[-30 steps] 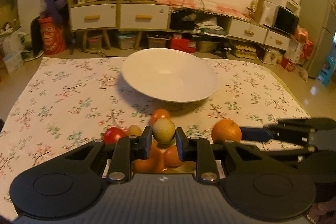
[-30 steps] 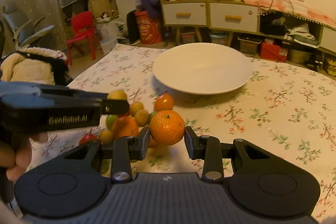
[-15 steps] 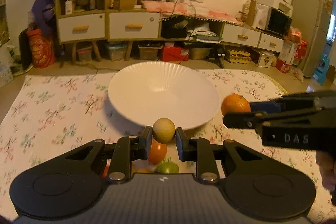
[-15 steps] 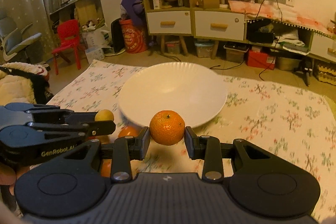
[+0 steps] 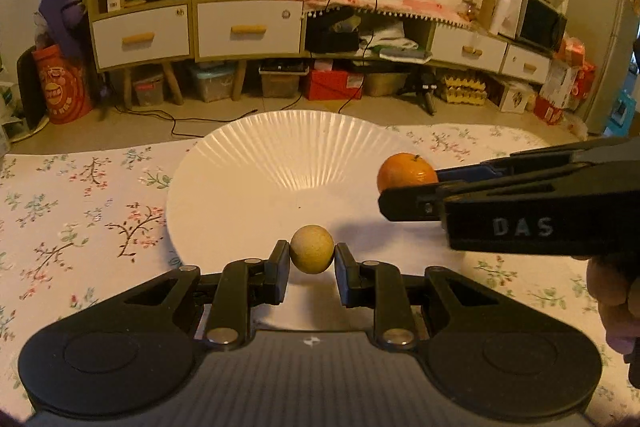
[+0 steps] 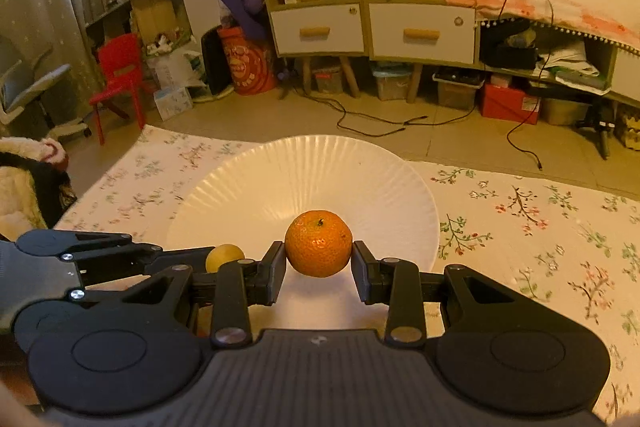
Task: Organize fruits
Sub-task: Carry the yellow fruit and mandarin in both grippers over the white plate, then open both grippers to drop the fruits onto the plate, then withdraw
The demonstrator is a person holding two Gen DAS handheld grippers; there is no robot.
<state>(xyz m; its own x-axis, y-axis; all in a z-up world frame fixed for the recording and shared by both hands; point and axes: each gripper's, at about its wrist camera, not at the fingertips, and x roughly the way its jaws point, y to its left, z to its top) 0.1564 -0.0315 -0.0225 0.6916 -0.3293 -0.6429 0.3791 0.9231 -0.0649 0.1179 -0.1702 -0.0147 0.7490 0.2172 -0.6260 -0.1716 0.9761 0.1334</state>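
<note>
Right wrist: dimpled round orange (image 6: 319, 243) over ribbed white plate (image 6: 384, 183).

- Your plate (image 5: 240, 187) sits on the worktop (image 5: 80, 219), toward its far edge.
- Your left gripper (image 5: 311, 259) holds the small round fruit (image 5: 311, 254) over the plate's near rim.
- Your right gripper (image 6: 319, 261) holds the orange (image 6: 319, 242) over the plate's right side, right of the small round fruit.
- The drawer cabinet (image 5: 192, 31) stands on the floor well beyond the worktop.
</note>
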